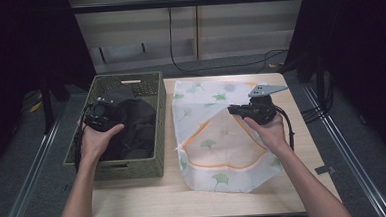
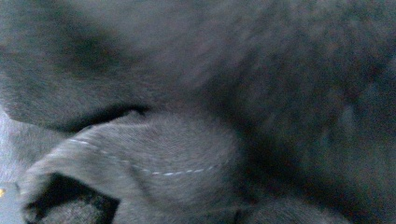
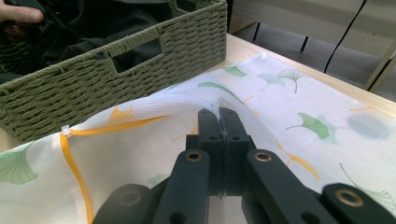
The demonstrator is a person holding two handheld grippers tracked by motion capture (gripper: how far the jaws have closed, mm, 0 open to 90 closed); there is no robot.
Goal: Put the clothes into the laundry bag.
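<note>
Laundry bag [image 1: 222, 137] long axis runs near-far, right gripper [image 3: 218, 114] clamps its lifted edge; left gripper [image 1: 100, 116] in basket [image 1: 134, 167] against dark clothing [image 1: 137, 126], jaw state can't tell

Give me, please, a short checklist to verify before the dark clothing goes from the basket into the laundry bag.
1. Right tongs shut on the laundry bag edge: ok, jaws closed with the orange-trimmed fabric lifted.
2. Bag mouth open wide enough: ok, in the high view the orange-trimmed opening gapes.
3. Left tongs down on the dark clothing in the basket: ok.
4. Left tongs actually gripping the cloth: cannot tell, jaws hidden, close view blurred.
5. Basket beside the bag, short path: ok.
6. Cable away from the bag mouth: ok, it runs along the right forearm.
</note>
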